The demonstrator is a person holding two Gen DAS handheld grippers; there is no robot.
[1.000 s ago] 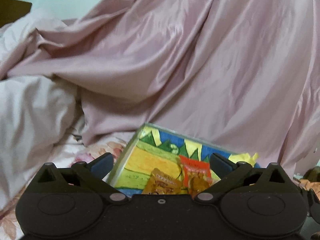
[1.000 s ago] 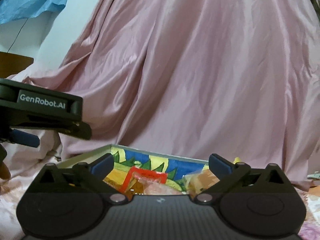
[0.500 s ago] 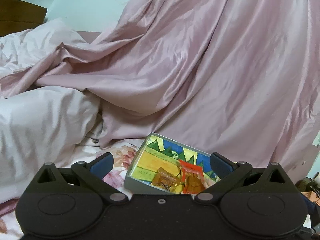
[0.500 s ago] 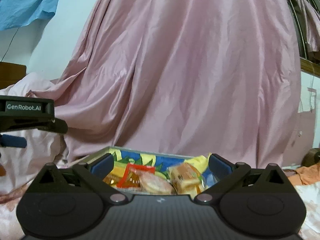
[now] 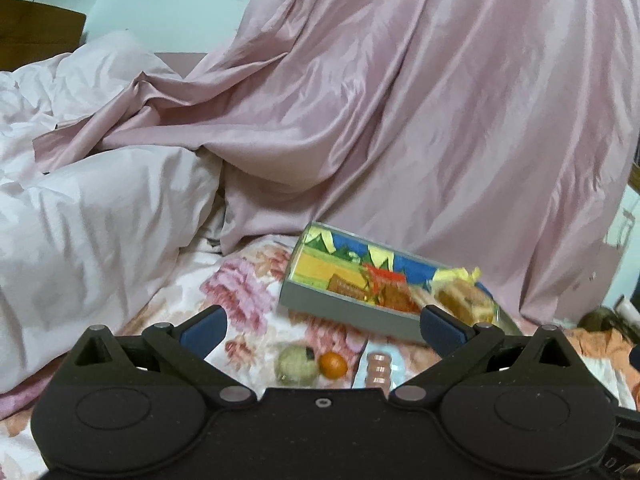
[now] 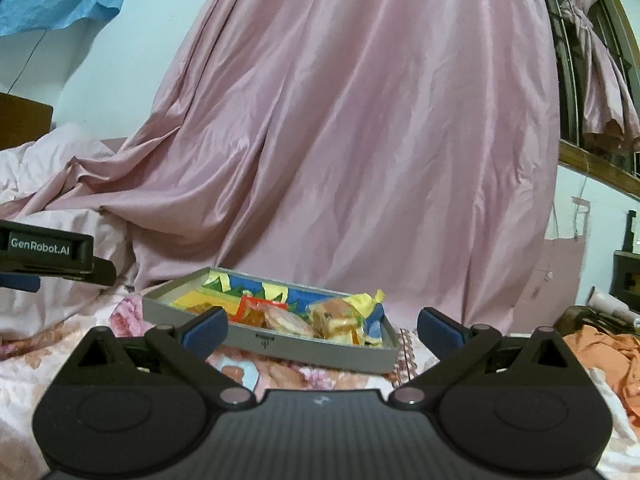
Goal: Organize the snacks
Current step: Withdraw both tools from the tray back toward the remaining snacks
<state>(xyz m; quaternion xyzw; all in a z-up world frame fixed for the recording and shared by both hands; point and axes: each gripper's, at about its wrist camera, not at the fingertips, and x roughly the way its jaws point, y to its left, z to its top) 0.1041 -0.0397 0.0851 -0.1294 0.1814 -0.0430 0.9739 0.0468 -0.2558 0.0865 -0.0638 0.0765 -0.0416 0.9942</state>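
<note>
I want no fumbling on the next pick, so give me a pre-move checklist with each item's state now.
1. Left tongs open and empty: ok.
2. Right tongs open and empty: ok.
3. Grey tray resting flat on the floral sheet: ok.
4. Space left in tray's yellow end: ok.
5. Loose snacks in view, orange ball and pink cookie pack outside tray: ok.
6. Tray snacks all settled below rim: cannot tell.

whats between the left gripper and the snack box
In the left wrist view, between the left gripper and the snack box: only flowered bedsheet.
</note>
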